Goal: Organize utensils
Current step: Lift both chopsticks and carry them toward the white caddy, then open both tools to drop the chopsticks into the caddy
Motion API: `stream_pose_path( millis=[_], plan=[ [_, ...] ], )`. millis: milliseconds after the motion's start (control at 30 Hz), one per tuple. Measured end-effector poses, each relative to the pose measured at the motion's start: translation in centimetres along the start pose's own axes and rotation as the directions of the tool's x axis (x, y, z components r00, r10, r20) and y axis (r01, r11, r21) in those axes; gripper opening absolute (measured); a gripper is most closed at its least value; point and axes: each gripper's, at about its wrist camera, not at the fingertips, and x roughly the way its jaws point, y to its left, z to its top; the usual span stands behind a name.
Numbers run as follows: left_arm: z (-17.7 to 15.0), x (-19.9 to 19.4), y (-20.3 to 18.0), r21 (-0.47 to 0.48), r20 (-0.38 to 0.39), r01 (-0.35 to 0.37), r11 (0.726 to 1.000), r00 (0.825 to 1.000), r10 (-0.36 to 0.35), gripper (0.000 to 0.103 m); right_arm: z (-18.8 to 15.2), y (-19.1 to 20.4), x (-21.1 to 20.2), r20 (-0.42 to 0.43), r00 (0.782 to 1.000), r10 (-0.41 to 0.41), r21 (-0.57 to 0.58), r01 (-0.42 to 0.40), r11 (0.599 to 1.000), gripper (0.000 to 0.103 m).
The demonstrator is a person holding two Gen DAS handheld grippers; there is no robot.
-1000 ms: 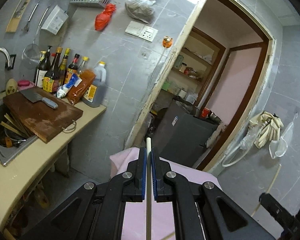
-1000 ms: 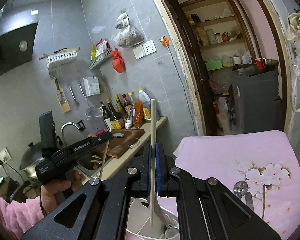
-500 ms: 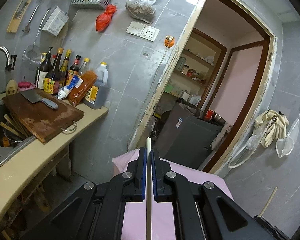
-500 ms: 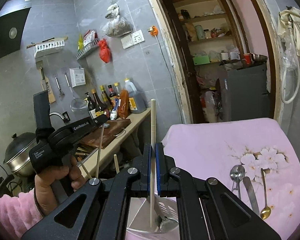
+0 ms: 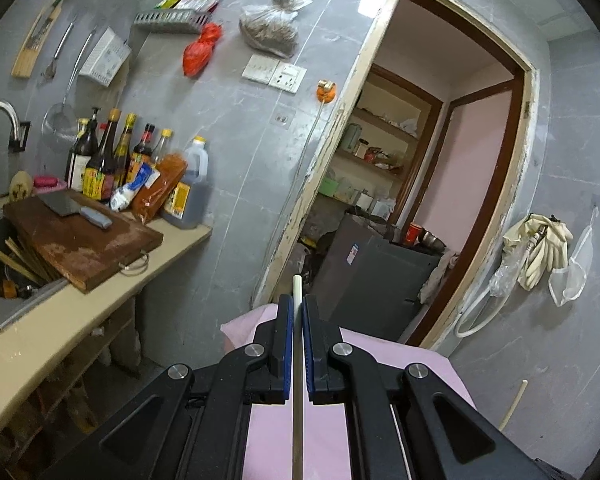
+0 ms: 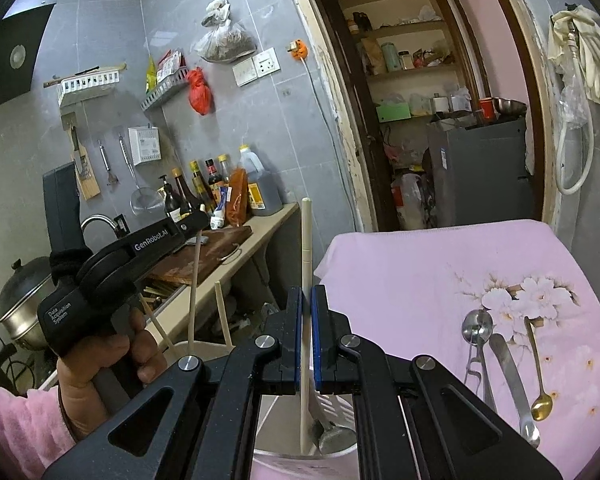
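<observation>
Right wrist view: both hand-held grippers (image 6: 307,300) (image 5: 294,308) tilted slightly downward, each pinching upright chopstick (image 6: 306,248).

Left black two-finger gripper (image 5: 296,312), blue pads closed on a pale cream chopstick (image 5: 297,364), tip protruding past the jaws. Pink cloth-covered table (image 5: 328,432) beneath. Brown wooden cutting board (image 5: 80,240) with grey-handled cleaver (image 5: 74,208) on beige counter (image 5: 52,320), left.

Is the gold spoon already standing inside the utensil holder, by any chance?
No, the gold spoon lies flat on the pink floral cloth.
</observation>
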Motion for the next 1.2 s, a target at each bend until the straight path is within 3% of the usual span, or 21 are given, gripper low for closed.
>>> stream_pose_path(
  millis=[333,633,733,867,967,1100,1200],
  plan=[
    [-0.9,-1.2,-1.0,0.063,-0.005,0.005,0.998,1.000,-0.004,0.005,-0.2,-0.2,0.0,-0.015,1.000,0.006,-0.005,-0.006,1.000,0.004],
    [-1.5,-2.4,-1.4,0.097,-0.064,0.000,0.995,0.998,0.006,0.005,-0.7,-0.3,0.1,-0.048,0.998,0.027,-0.006,-0.027,1.000,0.004],
    [-1.6,-3.0,-1.6,0.102,-0.092,0.014,0.995,0.996,-0.005,0.018,-0.6,-0.4,0.0,-0.059,0.998,0.032,-0.010,-0.032,0.999,0.005],
    [-1.6,-4.0,-1.5,0.060,-0.127,0.064,0.996,0.990,-0.056,0.044,-0.1,-0.7,-0.6,-0.059,0.997,0.041,-0.013,-0.042,0.999,0.006],
    [-1.6,-4.5,-1.4,0.044,-0.139,0.052,0.998,0.989,-0.045,0.045,0.5,-1.2,-1.5,-0.044,0.998,0.039,-0.009,-0.040,0.999,0.007],
    [-1.4,-5.4,-2.9,0.085,-0.137,0.041,0.996,0.990,-0.029,0.061,1.6,-2.3,-3.5,-0.011,1.000,0.020,0.002,-0.020,1.000,0.034],
    [-1.2,-6.1,-4.8,0.130,-0.129,0.046,0.990,0.991,-0.029,0.076,2.8,-3.6,-5.2,0.020,1.000,-0.007,0.006,0.007,1.000,0.039]
  ],
)
